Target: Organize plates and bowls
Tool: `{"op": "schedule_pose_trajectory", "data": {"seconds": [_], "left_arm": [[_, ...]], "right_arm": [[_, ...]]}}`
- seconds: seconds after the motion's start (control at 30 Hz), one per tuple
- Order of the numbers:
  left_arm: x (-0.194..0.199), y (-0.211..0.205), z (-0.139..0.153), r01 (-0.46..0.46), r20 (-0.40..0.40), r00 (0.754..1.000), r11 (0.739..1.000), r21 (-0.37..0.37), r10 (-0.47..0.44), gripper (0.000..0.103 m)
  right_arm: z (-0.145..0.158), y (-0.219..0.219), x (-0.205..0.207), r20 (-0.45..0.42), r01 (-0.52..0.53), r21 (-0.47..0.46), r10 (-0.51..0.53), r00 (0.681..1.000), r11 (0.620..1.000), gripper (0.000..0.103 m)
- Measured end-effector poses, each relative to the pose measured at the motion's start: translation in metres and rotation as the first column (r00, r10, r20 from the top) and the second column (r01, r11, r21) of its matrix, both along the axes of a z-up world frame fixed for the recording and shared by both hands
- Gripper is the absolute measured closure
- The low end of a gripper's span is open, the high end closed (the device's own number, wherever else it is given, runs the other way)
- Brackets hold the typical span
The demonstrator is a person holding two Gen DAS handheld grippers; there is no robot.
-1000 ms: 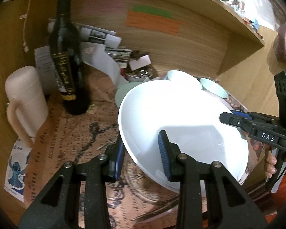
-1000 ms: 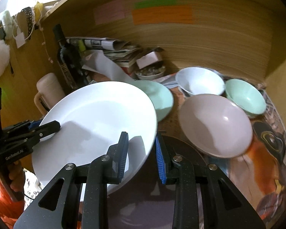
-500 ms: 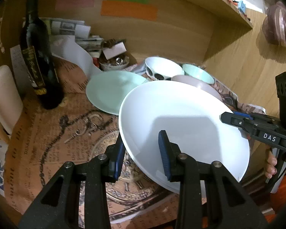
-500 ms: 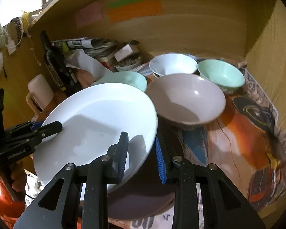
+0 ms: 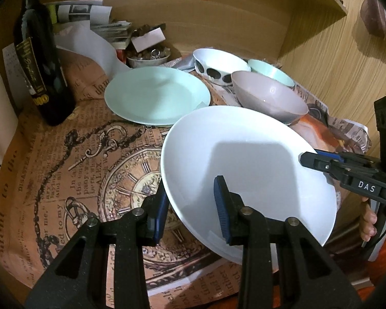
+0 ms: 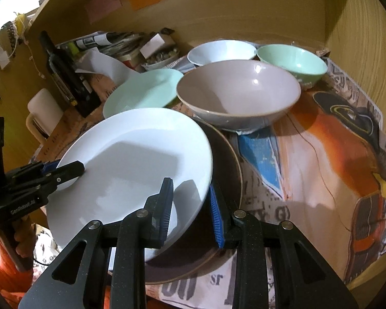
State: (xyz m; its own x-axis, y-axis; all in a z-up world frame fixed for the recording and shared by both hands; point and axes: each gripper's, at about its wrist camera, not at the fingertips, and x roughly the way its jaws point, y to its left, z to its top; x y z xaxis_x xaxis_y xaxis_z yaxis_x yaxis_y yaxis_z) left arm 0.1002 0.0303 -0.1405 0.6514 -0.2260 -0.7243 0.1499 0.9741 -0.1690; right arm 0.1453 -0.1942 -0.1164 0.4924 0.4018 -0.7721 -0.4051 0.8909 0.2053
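The white plate point(image 5: 247, 159) has sunk lower over the dark plate point(image 6: 224, 159) at lower centre, its opposite rims clenched by left gripper point(image 5: 190, 204) and right gripper point(image 6: 191, 203).

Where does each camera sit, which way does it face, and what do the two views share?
Left wrist: on the left gripper, facing forward and down; shows the right gripper and some fingers.
Right wrist: on the right gripper, facing forward and down; shows the left gripper.
Shared: white plate held by both, green plate, grey bowl, bottle.
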Motion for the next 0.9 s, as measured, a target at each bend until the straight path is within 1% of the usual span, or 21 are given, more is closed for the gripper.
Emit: {"op": "schedule_pose_trajectory", "data": {"seconds": [0.3,0.43,0.7,0.9], "left_arm": [[0.007,-0.009,-0.007,0.026,-0.017,1.0,1.0,0.019,-0.025,0.068],[0.01,-0.009,-0.011,0.033,-0.03,0.999,0.999,0.005,-0.033,0.068],[0.012,-0.01,-0.012,0.051,-0.042,0.998,0.999,0.002,-0.051,0.068],[0.015,-0.014,-0.013,0.068,-0.061,0.996,0.998,0.003,-0.067,0.064]], "right_arm": [[-0.005,-0.007,0.002,-0.024,0.017,-0.005,-0.017,1.0,1.0,0.078],[-0.004,-0.009,0.0,-0.022,0.021,-0.005,-0.022,1.0,1.0,0.078],[-0.003,-0.011,-0.001,-0.024,0.02,-0.004,-0.021,1.0,1.0,0.078],[0.0,-0.014,-0.005,-0.018,0.032,0.007,-0.032,0.999,0.999,0.078]]}}
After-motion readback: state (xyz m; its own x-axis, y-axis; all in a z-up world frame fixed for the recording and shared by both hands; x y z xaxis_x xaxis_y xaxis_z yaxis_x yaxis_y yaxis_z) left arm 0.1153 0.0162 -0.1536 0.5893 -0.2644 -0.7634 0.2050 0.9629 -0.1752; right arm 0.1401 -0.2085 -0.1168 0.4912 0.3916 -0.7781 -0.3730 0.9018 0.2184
